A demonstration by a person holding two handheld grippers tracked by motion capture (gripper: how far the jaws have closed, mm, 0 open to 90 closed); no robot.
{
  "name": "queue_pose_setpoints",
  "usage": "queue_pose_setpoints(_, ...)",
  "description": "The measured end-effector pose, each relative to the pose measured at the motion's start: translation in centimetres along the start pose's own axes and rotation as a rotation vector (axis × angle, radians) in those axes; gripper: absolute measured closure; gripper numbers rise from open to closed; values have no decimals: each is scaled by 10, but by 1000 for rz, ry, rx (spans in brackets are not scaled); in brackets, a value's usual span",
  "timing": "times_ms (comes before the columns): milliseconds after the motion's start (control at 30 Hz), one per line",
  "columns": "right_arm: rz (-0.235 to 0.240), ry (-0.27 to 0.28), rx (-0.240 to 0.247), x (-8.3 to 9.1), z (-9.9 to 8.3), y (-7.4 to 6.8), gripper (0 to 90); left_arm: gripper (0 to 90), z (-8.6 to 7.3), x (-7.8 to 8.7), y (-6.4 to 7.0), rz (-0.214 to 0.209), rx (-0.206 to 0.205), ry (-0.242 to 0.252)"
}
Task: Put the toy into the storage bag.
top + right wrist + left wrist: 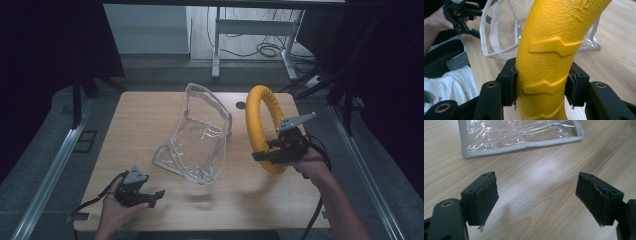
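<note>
One yellow ring (pixel 260 127) is standing upright at the table's (pixel 150 120) right side in the high view, beside a clear pouch (pixel 197 142). Left gripper (pixel 536 195) view: jaws are gaping wide over bare wood. Right gripper (pixel 541 87) view: jaws are pinching the ring's textured, ribbed rim.

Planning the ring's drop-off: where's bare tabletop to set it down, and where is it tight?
Bare wood: the far-left corner of the wooden table beside the clear plastic pouch, and the near strip between the open left gripper and the right gripper. Tight: the gap between pouch and yellow textured ring, held upright there.
</note>
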State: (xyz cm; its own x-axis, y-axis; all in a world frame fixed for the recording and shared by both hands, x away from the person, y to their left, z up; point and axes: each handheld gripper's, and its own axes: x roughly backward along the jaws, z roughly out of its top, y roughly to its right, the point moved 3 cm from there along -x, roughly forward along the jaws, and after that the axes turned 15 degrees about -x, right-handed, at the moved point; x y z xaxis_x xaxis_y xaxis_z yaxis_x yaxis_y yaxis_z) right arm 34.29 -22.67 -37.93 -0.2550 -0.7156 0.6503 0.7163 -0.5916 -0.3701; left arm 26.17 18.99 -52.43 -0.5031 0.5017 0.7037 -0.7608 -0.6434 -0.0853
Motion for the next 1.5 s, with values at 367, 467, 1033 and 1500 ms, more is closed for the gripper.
queue_pose_setpoints(367, 26, 76, 42, 8, 21, -22, 512, 176, -1, 0, 0, -3, -1, -1)
queue_pose_setpoints(467, 33, 90, 53, 10, 25, -27, 512, 176, -1, 0, 0, -3, 1, 1)
queue_pose_setpoints(1033, 63, 161, 76, 20, 48, -46, 509, 176, -1, -1, -1, -5, 2, -2)
queue_pose_setpoints(1500, 92, 237, 119, 35, 69, -71, 507, 176, -1, -2, -1, -7, -2, -5)
